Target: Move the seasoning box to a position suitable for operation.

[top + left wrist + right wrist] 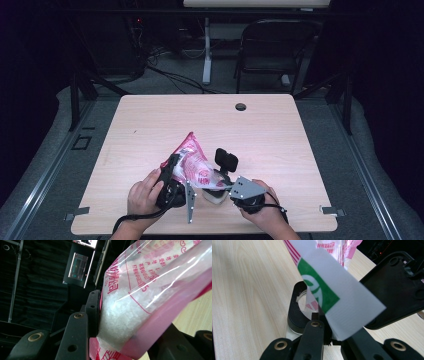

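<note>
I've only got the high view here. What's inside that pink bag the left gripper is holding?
Observer: The left gripper view shows the bag holding white grainy crystals behind clear plastic with red print.
Operator: What has the right gripper grabbed?
Observer: Its jaws are shut on a white strip with a green mark, which looks like the bag's corner.
Operator: And under that?
Observer: A jar stands with its mouth open right below the strip, and its black flip lid is swung back.
</note>
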`<state>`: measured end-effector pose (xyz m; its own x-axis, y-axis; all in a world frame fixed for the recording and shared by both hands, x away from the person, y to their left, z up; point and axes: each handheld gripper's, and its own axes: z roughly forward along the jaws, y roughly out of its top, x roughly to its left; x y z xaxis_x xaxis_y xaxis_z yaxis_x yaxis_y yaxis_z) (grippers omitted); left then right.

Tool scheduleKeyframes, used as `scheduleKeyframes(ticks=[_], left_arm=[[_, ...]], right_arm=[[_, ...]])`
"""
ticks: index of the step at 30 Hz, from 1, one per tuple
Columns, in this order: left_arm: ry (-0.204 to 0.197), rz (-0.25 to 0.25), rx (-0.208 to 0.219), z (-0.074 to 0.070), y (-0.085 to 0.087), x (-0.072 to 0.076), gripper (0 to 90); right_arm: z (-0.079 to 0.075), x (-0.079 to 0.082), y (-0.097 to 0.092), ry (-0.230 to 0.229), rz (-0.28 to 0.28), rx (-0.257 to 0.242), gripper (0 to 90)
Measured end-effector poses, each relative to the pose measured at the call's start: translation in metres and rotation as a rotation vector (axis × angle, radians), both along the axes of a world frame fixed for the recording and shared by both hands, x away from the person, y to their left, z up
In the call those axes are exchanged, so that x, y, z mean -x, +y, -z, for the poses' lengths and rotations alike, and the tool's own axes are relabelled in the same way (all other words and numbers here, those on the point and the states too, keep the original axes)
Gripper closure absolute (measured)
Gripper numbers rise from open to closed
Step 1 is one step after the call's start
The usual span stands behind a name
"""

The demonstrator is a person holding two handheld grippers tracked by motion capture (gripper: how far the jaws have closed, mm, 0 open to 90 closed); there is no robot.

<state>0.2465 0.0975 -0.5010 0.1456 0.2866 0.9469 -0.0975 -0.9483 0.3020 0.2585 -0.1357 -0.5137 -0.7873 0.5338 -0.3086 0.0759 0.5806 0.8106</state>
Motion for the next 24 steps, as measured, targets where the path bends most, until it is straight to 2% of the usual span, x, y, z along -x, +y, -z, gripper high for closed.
scheduleKeyframes(ticks=[4,24], left_arm=[[-0.011,0.004,0.000,-0.0001,-0.0003,0.0000,66.3],[-0.011,0.005,0.000,-0.0015,-0.0011,0.0010,66.3]], right_arm=[[0.0003,0.0000,-0.0002,0.000,0.001,0.001,89.6],[0.0013,-0.0005,0.0000,0.003,0.001,0.001,89.6]])
